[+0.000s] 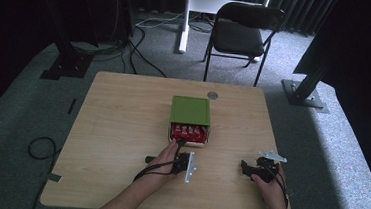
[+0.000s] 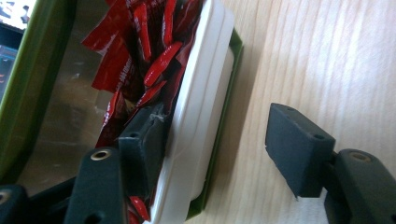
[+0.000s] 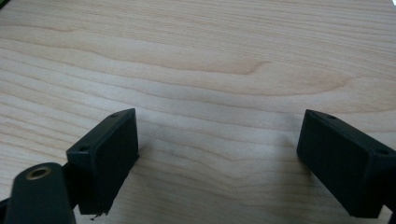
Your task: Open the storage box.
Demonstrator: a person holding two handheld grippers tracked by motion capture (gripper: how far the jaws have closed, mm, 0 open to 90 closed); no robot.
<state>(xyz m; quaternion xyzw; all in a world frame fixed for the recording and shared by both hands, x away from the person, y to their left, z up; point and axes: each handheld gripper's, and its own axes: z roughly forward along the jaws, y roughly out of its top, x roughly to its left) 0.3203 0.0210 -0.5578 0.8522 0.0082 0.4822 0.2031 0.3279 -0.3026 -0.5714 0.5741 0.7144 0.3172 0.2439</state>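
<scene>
A green box [image 1: 190, 110] stands mid-table with its lid raised, and red packets [image 1: 188, 132] stand packed in a white tray [image 1: 189, 143] at its near side. My left gripper [image 1: 179, 145] reaches into that near side. In the left gripper view one jaw is down among the red packets [image 2: 140, 46], against the inside of the white tray wall [image 2: 201, 107]. The other jaw hangs outside over the bare wood, apart from the wall, so my left gripper [image 2: 212, 126] is open astride it. My right gripper [image 1: 245, 168] rests low over the table at the right, and my right gripper [image 3: 219, 135] is open with only wood between its jaws.
A small round metal disc [image 1: 213, 94] is set in the table [image 1: 121, 129] behind the box. Beyond the table stand a black folding chair [image 1: 244, 31], a white desk leg [image 1: 184, 19] and black stand bases [image 1: 66, 67]. Cables lie on the grey carpet at the left.
</scene>
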